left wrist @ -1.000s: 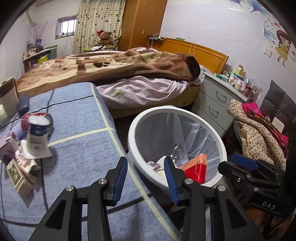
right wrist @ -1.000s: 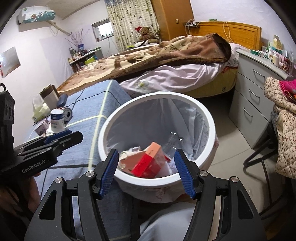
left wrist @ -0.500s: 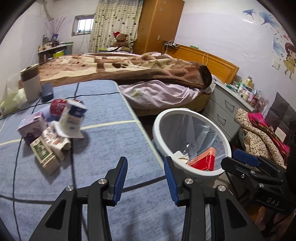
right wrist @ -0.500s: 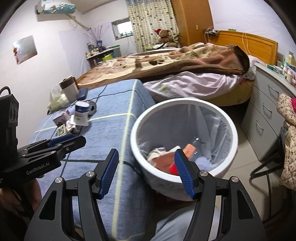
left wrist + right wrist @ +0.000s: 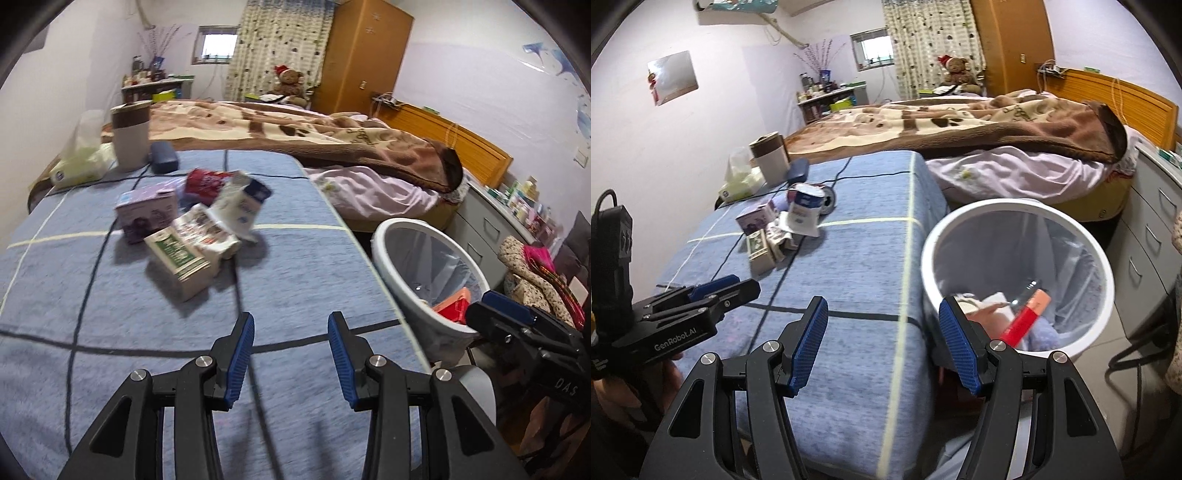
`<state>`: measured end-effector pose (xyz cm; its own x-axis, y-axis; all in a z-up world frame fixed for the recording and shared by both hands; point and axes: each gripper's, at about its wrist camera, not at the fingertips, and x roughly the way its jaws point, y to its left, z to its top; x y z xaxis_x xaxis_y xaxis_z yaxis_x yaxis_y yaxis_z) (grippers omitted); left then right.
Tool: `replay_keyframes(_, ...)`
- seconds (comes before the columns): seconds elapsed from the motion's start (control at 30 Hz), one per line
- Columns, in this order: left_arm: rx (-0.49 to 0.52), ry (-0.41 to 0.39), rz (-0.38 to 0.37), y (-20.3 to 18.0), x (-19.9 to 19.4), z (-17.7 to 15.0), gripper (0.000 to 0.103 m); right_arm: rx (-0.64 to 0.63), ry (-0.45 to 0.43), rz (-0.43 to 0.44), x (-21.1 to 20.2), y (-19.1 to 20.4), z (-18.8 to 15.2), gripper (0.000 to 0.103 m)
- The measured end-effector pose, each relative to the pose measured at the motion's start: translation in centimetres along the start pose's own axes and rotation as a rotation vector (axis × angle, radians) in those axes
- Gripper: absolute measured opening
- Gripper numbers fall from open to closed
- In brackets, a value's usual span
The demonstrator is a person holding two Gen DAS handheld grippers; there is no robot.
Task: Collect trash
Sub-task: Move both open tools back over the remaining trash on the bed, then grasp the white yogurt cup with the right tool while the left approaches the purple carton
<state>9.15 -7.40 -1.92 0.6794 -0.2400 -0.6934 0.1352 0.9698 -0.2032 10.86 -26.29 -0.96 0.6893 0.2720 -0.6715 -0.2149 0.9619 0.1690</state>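
Left wrist view: left gripper [image 5: 291, 349] released, jaws just opening a little further, nothing between the blue ribbed pads, over the blue checked cloth [image 5: 110, 332]. Ahead, a heap of trash: green-and-white carton [image 5: 181, 260], purple box [image 5: 147, 212], white cup [image 5: 242, 210], red can [image 5: 203, 182].

Right wrist view: right gripper [image 5: 882, 341] released, empty. Round white bin [image 5: 1019, 275], clear liner, beside the table, holds an orange-red box [image 5: 1027, 317] and crumpled paper.
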Motion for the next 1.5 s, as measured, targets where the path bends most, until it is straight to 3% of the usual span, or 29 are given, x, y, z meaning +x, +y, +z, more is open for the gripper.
replay_keyframes(0.37, -0.072, -0.032, 0.041, 3.4, -1.1, -0.2, 0.043, -0.037, 0.001, 0.043, 0.5, 1.8, 0.8, 0.064)
replay_keyframes(0.93, -0.105, -0.032, 0.095, 7.4, -0.3, 2.5, 0.043, -0.048, 0.012, 0.100, 2.5, 3.9, 3.4, 0.064)
replay_keyframes(1.07, -0.104, -0.047, 0.097, 8.1, -0.2, 3.6, 0.054, -0.046, 0.013, 0.102, 3.2, 4.2, 4.2, 0.064)
replay_keyframes(1.5, -0.082, -0.047, 0.132, 12.5, 2.3, 7.4, 0.056, -0.010, 0.051, 0.135, 7.6, 4.9, 6.4, 0.067)
